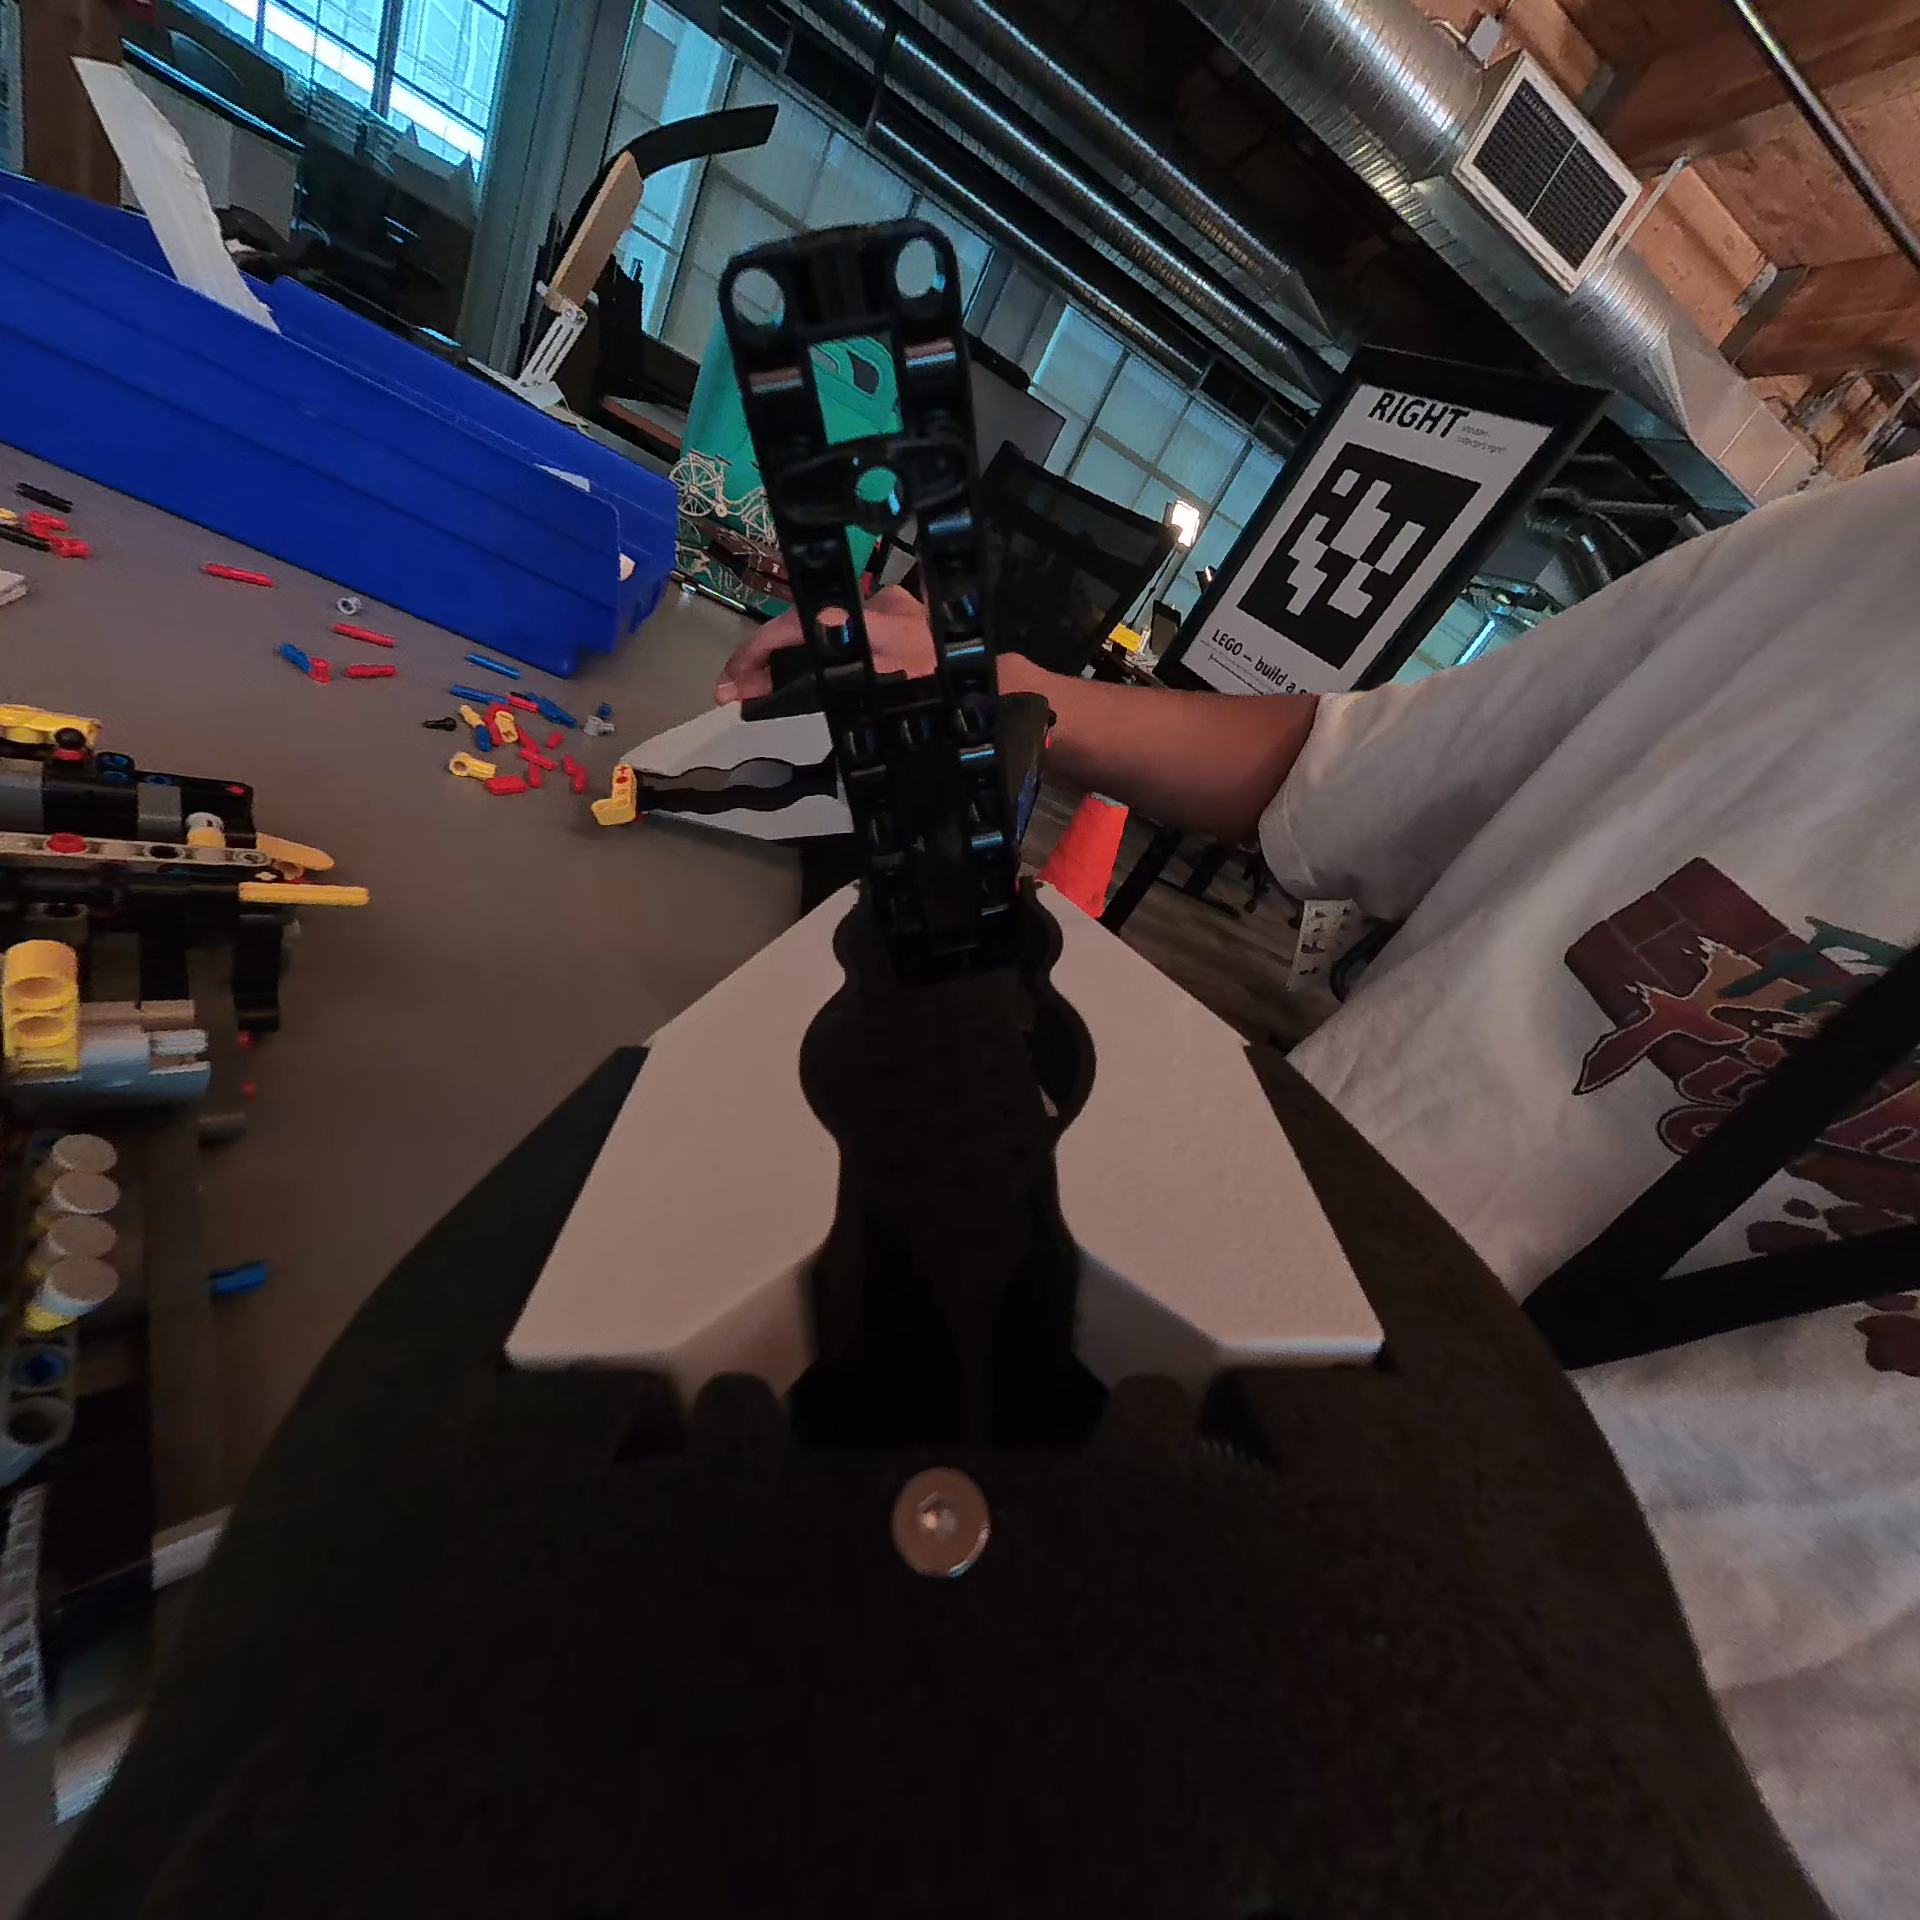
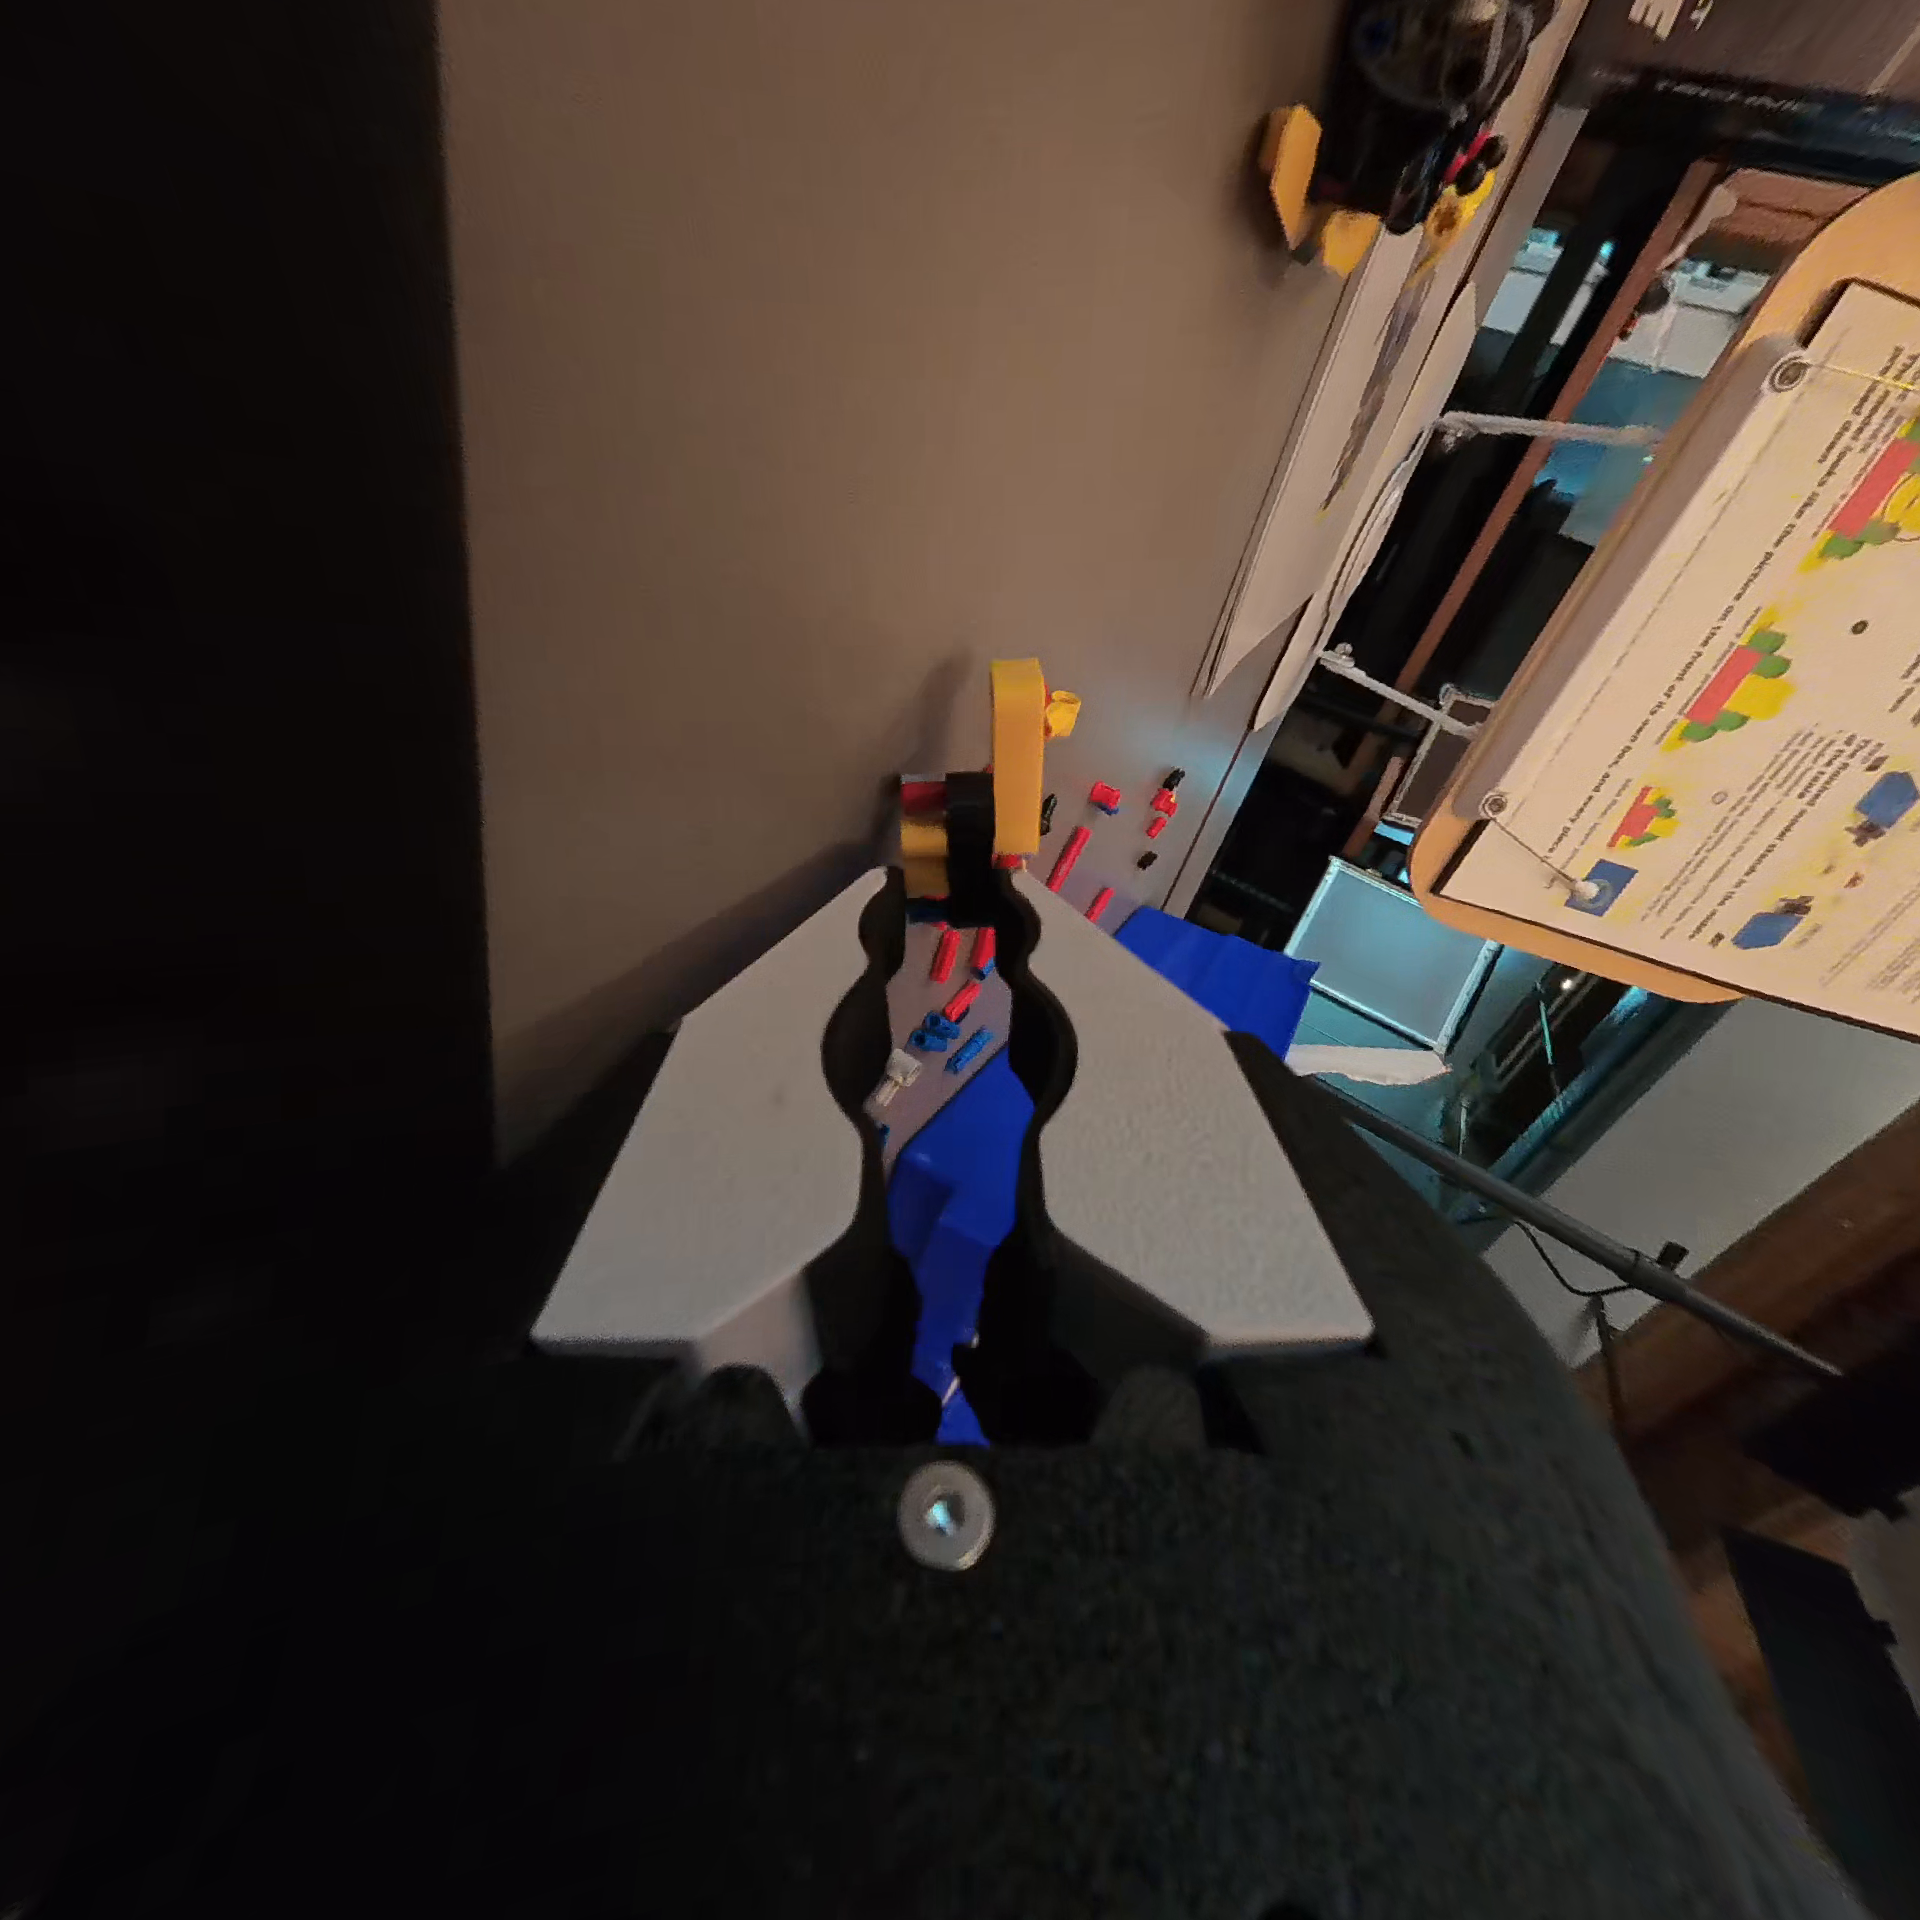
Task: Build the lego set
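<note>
My left gripper (image 1: 940, 920) is shut on a long black lego frame (image 1: 852, 436) and holds it upright above the grey table (image 1: 436, 997). My right gripper (image 2: 958, 883) is shut on a small yellow piece (image 2: 1016, 764) joined to a black connector (image 2: 971, 831) and a red pin. In the left wrist view the right gripper (image 1: 652, 798) lies low over the table with that yellow piece (image 1: 615, 805) at its tip, beyond and left of the black frame. A partly built black and yellow model (image 1: 125, 852) sits at the table's left.
Loose red, blue and yellow pins (image 1: 509, 738) lie scattered on the table, also seen between my right fingers (image 2: 956, 987). Blue bins (image 1: 312, 436) stand at the back. A person's arm (image 1: 1143, 748) and white shirt are on the right. An instruction board (image 2: 1714, 675) hangs at right. The tips of one gripper are about 25 cm away from the tips of the other.
</note>
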`<state>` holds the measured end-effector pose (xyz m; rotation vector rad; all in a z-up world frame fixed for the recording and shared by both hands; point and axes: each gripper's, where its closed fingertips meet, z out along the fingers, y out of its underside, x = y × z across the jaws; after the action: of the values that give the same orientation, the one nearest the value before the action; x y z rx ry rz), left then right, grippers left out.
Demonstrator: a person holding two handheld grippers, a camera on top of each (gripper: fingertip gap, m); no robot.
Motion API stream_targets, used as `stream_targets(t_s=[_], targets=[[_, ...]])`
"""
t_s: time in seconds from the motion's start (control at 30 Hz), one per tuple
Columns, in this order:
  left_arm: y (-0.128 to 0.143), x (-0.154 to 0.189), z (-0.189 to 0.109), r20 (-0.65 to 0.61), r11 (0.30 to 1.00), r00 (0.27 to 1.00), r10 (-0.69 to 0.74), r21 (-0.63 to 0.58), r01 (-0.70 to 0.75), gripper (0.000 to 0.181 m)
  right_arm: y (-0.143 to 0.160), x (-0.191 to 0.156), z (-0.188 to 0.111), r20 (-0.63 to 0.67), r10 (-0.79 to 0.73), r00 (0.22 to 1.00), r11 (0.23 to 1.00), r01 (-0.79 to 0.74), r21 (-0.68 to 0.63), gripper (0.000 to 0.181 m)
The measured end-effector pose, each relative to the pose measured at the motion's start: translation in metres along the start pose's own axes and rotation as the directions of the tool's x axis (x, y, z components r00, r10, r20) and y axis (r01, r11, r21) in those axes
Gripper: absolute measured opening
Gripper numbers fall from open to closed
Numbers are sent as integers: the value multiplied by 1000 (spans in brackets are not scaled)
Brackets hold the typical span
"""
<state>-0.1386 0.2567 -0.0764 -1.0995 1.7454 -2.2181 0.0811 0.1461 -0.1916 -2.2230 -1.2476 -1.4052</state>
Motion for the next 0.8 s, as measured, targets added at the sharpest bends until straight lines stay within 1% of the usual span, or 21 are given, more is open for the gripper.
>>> stream_targets(t_s=[0.1,0.27,0.37,0.47,0.57,0.63,0.7,0.8], targets=[[0,0,0,0,1000,1000,0,-1,0,28,-1,-5,-3,41,22,999,999,-23,28,18],[0,0,0,-4,1000,1000,-2,-4,2,28,-2,-8,-9,56,78,995,994,-82,79,21],[1,1,1,-7,1000,1000,-2,-6,2,28,-3,-12,-15,135,142,981,981,-157,111,22],[1,1,1,-10,1000,1000,-5,-8,5,28,-5,-17,-24,284,247,927,947,-293,132,27],[1,1,1,-10,1000,1000,-5,-10,5,28,-5,-17,-26,389,317,865,917,-384,108,21],[1,1,1,-11,1000,1000,-5,-9,5,28,-7,-18,-27,431,335,838,905,-413,100,20],[1,1,1,-11,1000,1000,-6,-7,6,28,-8,-22,-27,459,325,827,910,-405,87,24],[1,2,0,-18,1000,1000,-10,-4,10,28,-8,-24,-27,474,336,814,904,-420,82,24]])
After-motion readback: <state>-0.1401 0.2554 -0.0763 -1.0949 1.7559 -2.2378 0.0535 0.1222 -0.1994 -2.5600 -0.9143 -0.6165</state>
